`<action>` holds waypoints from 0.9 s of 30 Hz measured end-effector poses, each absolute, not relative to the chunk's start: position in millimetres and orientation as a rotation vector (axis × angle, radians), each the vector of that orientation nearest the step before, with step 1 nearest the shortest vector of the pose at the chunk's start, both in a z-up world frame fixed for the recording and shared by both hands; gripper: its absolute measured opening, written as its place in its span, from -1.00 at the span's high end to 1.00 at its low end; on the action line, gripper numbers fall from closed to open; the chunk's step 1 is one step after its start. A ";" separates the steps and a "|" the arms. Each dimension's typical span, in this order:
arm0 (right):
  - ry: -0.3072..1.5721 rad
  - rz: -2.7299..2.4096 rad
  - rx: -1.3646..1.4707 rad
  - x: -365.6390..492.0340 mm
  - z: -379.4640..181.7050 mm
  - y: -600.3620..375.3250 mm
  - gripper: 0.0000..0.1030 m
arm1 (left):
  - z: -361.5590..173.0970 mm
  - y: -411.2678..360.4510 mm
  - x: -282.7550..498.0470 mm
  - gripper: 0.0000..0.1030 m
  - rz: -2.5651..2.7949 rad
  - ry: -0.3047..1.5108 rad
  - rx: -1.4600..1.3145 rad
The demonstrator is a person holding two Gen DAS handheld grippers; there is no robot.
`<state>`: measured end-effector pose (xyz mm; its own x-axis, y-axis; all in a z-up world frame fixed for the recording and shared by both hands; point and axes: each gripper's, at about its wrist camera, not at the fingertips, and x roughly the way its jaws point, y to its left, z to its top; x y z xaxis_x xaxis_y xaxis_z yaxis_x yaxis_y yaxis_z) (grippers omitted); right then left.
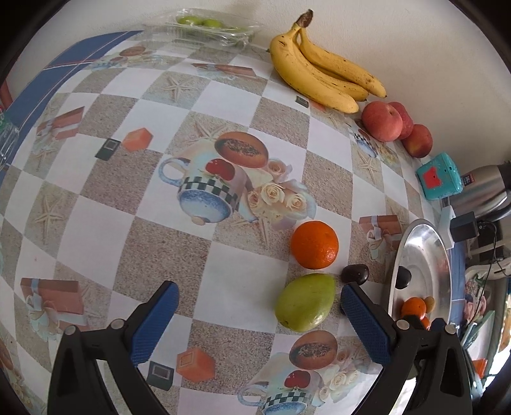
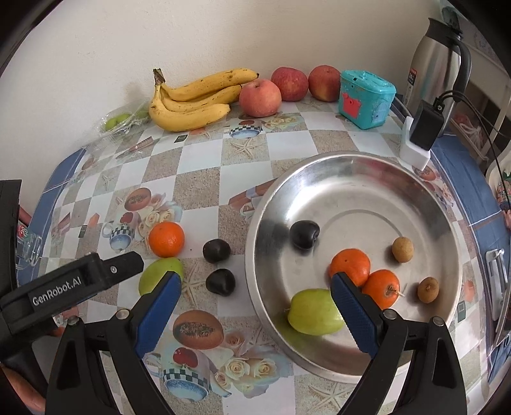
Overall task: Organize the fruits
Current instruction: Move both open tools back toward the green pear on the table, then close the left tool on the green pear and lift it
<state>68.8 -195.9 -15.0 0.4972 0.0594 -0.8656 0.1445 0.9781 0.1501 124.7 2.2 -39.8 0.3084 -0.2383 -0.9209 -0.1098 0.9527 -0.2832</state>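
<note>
My left gripper is open above the tablecloth. A green mango lies just inside its right finger, touching neither pad. An orange and a dark plum sit just beyond. My right gripper is open and empty over the left rim of a steel plate. The plate holds a green fruit, two oranges, a dark plum and two small brown fruits. Left of the plate, two dark plums, an orange and the mango lie on the table.
Bananas and three apples line the back wall. A teal box, a steel thermos and a charger stand at the back right. A plastic bag of green fruit lies at the back left.
</note>
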 end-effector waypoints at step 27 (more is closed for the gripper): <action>1.035 -0.034 0.278 82.4 -12.2 -223.8 -0.66 | -56.0 -40.8 131.5 -0.36 -0.129 1.286 -0.204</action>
<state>82.4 -223.8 -12.2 0.5134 0.1024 -0.8520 0.1584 0.9645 0.2114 131.5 -40.8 -56.0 0.2775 -0.2090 -0.9377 -0.0184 0.9747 -0.2227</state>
